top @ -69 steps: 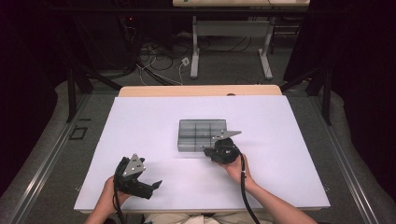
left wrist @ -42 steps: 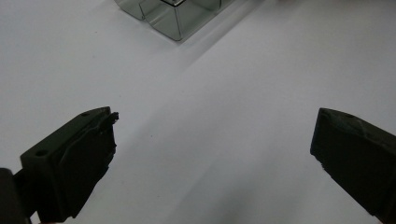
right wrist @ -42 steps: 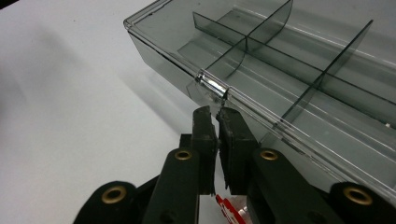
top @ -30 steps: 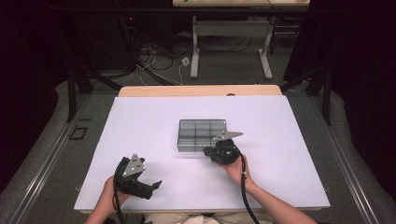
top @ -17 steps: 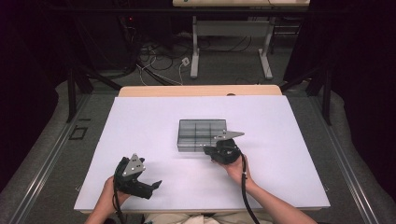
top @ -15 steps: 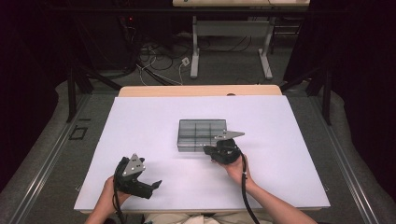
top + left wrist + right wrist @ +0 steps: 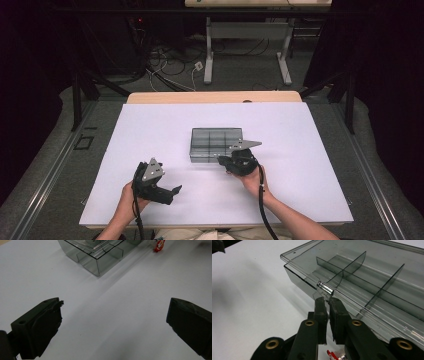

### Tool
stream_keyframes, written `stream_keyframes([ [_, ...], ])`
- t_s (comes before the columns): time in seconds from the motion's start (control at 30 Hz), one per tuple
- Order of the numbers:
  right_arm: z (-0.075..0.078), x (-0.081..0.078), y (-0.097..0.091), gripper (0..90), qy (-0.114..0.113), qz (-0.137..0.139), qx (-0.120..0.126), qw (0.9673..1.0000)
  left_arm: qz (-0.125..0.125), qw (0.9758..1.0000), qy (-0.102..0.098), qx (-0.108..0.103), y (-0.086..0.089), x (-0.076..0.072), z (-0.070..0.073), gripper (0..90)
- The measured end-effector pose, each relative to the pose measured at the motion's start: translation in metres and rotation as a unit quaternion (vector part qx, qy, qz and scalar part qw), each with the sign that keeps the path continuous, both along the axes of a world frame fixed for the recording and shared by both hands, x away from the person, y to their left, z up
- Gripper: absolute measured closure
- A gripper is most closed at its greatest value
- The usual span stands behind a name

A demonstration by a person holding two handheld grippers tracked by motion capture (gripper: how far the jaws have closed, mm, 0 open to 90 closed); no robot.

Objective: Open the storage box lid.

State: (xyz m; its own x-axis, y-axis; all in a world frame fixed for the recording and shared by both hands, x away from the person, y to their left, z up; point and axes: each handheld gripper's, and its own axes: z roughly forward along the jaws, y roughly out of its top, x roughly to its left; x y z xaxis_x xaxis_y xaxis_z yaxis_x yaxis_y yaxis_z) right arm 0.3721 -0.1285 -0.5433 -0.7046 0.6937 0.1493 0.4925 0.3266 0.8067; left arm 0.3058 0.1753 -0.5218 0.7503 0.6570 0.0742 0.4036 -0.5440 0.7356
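Note:
A smoky clear plastic compartment box [image 7: 216, 142] sits mid-table, its thin dividers [image 7: 352, 270] visible through the lid. My right gripper [image 7: 221, 159] is at the box's near right corner. In the right gripper view its jaws [image 7: 325, 301] are pinched on the clear latch tab [image 7: 325, 289] at the lid's front edge, and the lid edge stands slightly off the box there. My left gripper [image 7: 174, 192] rests at the front left of the table, apart from the box. It is open [image 7: 113, 320] with only bare table between its jaws.
A small red and white piece [image 7: 159, 245] lies on the white table [image 7: 310, 150] beside the box, just under the right gripper [image 7: 332, 355]. A wooden strip [image 7: 215, 97] borders the far edge. Cables and desk legs stand on the floor beyond.

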Motion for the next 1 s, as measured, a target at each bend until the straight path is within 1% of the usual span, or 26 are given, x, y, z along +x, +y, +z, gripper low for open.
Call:
stream_keyframes([
  [0.07,0.000,0.000,0.001,84.6,-0.005,-0.002,0.005,1.0000,0.003,1.0000,0.003,0.003,-0.004,0.007,-0.001,0.0],
  [0.13,0.001,0.000,0.000,84.6,-0.006,0.001,0.002,1.0000,0.008,0.9999,0.010,0.008,-0.009,0.014,-0.002,0.0],
  [0.17,0.001,0.000,0.000,84.7,-0.005,0.002,0.002,1.0000,0.010,0.9999,0.011,0.005,-0.011,0.017,-0.003,0.0],
  [0.23,0.001,0.000,0.000,84.7,-0.005,0.003,0.002,1.0000,0.015,0.9997,0.013,0.012,-0.017,0.023,-0.003,0.3],
  [0.27,0.001,0.000,0.000,84.7,-0.005,0.003,0.001,1.0000,0.016,0.9997,0.009,0.015,-0.019,0.026,-0.003,0.9],
  [0.33,0.002,0.000,0.000,84.7,-0.005,0.002,0.002,1.0000,0.009,0.9997,0.017,0.017,-0.024,0.032,-0.002,1.8],
  [0.37,0.002,0.000,0.000,84.7,-0.009,0.001,0.004,0.9999,0.011,0.9996,0.016,0.020,-0.026,0.035,-0.002,1.9],
  [0.4,0.003,0.000,0.000,84.8,-0.007,0.003,0.004,1.0000,0.011,0.9997,0.012,0.020,-0.028,0.038,-0.001,2.1],
  [0.47,0.003,0.000,0.000,84.8,-0.007,0.002,0.005,1.0000,0.013,0.9996,0.010,0.022,-0.031,0.043,0.001,3.8],
  [0.5,0.003,0.000,0.000,84.8,-0.007,0.002,0.005,1.0000,0.017,0.9996,0.006,0.019,-0.033,0.044,0.001,3.8],
  [0.53,0.004,0.000,0.000,84.8,-0.008,0.002,0.006,1.0000,0.017,0.9997,0.008,0.018,-0.034,0.047,0.003,4.8],
  [0.57,0.004,0.000,0.000,84.8,-0.009,0.001,0.010,0.9999,0.017,0.9997,0.000,0.019,-0.035,0.050,0.003,6.2],
  [0.6,0.004,0.000,0.000,84.8,-0.010,0.001,0.010,0.9999,0.017,0.9997,0.003,0.018,-0.037,0.052,0.003,7.1],
  [0.67,0.004,0.000,0.000,84.8,-0.012,0.002,0.008,0.9999,0.000,0.9999,0.002,0.013,-0.039,0.058,0.006,13.4],
  [0.7,0.004,0.000,0.000,84.8,-0.009,0.004,0.005,0.9999,0.001,0.9999,-0.001,0.014,-0.041,0.060,0.008,16.3],
  [0.73,0.004,0.000,0.000,84.8,-0.010,0.004,0.005,0.9999,0.003,0.9999,-0.001,0.015,-0.043,0.063,0.009,16.3],
  [0.77,0.006,0.000,-0.001,84.8,-0.006,0.006,0.002,1.0000,0.000,0.9999,-0.002,0.016,-0.045,0.066,0.010,16.5],
  [0.83,0.005,0.001,-0.001,84.8,-0.016,0.003,0.008,0.9998,0.004,0.9997,-0.003,0.023,-0.048,0.071,0.011,18.2],
  [0.87,0.007,0.000,-0.001,84.8,-0.011,0.002,0.007,0.9999,0.004,0.9997,-0.002,0.026,-0.050,0.073,0.011,19.4],
  [0.9,0.008,0.000,-0.002,84.8,-0.008,0.004,0.005,0.9999,0.005,0.9995,-0.004,0.032,-0.051,0.075,0.011,21.1],
  [0.93,0.007,0.001,-0.001,84.8,-0.013,0.003,0.011,0.9999,0.010,0.9993,-0.002,0.036,-0.052,0.077,0.010,22.8],
  [0.97,0.008,0.000,-0.002,84.8,-0.008,0.004,0.005,0.9999,0.009,0.9992,-0.003,0.038,-0.052,0.078,0.009,25.9],
  [1.0,0.008,0.000,-0.002,84.8,-0.007,0.004,0.006,0.9999,0.009,0.9993,-0.003,0.036,-0.052,0.079,0.008,27.6],
])
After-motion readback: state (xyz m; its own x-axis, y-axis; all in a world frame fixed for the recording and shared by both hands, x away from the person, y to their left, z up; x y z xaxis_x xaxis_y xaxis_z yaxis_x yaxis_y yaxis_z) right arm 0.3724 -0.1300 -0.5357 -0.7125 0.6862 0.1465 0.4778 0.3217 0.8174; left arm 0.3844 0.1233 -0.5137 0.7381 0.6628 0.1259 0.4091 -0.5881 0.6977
